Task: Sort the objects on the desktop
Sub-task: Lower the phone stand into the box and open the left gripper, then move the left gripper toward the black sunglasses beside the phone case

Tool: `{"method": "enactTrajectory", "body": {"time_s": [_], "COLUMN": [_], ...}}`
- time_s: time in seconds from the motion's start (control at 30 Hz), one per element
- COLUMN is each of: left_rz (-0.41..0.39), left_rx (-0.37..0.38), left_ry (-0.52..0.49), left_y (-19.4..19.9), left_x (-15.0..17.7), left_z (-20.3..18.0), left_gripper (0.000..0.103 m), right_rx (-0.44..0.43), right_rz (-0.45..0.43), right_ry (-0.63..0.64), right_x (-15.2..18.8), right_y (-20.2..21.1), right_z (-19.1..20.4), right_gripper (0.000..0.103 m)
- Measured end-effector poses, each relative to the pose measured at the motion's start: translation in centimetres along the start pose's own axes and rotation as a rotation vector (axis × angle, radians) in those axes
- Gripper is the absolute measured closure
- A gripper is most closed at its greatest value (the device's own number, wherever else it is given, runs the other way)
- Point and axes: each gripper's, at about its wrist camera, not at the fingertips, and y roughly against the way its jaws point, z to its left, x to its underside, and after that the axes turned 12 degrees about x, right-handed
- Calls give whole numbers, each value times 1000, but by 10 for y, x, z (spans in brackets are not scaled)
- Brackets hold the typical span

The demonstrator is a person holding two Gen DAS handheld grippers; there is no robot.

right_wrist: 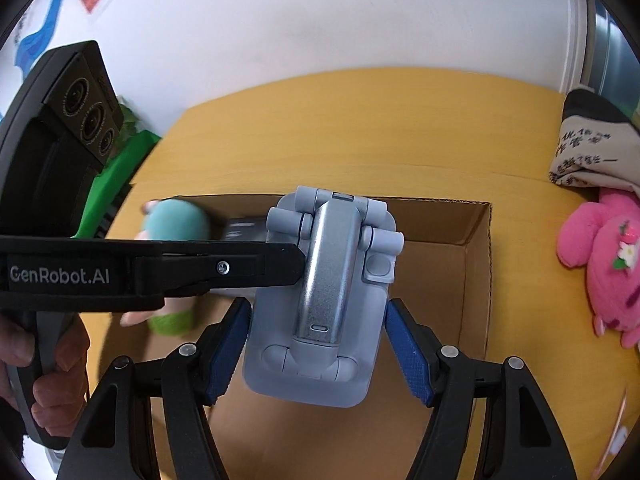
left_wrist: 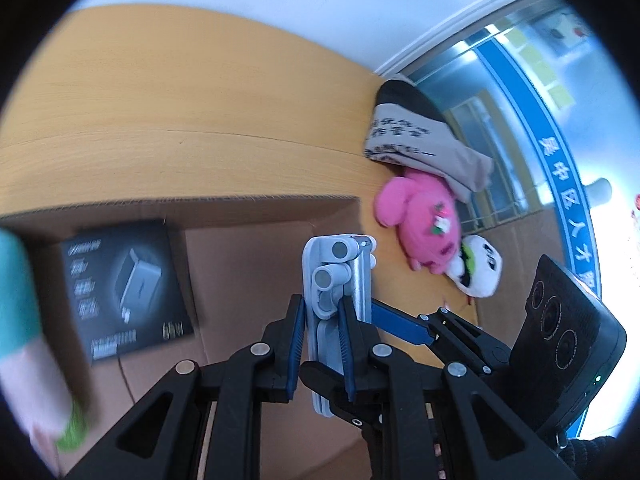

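Saw a fuzzy teal plush toy (left_wrist: 16,300) at far left, blurred, inside a corrugated cardboard box (left_wrist: 240,208). Noted a flat black carton (left_wrist: 128,288) with glossy print lying beside it on the box floor. Found the left gripper (left_wrist: 321,308) clamped on a folded grey plastic phone stand (left_wrist: 336,276) with round hinges and a brushed metal strip, held over the box. Saw the right gripper (right_wrist: 316,308) spread wide, ribbed blue pads (right_wrist: 408,352) flanking the stand's lower body, the right pad clear of it. Further right, on the smooth wooden table (left_wrist: 160,100), noted a folded beige cloth (left_wrist: 416,136) with printed characters, a soft pink plush (left_wrist: 424,220) touching it, and a small white plush (left_wrist: 476,268).
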Motion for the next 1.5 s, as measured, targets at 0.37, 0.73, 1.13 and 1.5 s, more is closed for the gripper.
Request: {"method": "enactTrajectory", "body": {"time_s": [0.37,0.73,1.13,1.5], "left_rz": [114,35,-102,-154], "left_rx": [-63,-179,-335,-377], "left_ry": [45,3,-127,-83], "left_y": [-64,-20,105,141], "left_x": [-15,-7,125,234], "left_z": [53,24,-64,-106], "left_gripper": [88,78,49,49], "right_rx": [53,71,36,-20], "right_rz": [144,75,-2,-8], "right_ry": [-65,-89,-126,-120], "right_x": [-8,-5,78,173], "right_y": [-99,-54,92,165], "right_z": [-23,-26,-40,-31], "right_gripper": [32,21,12,12]}}
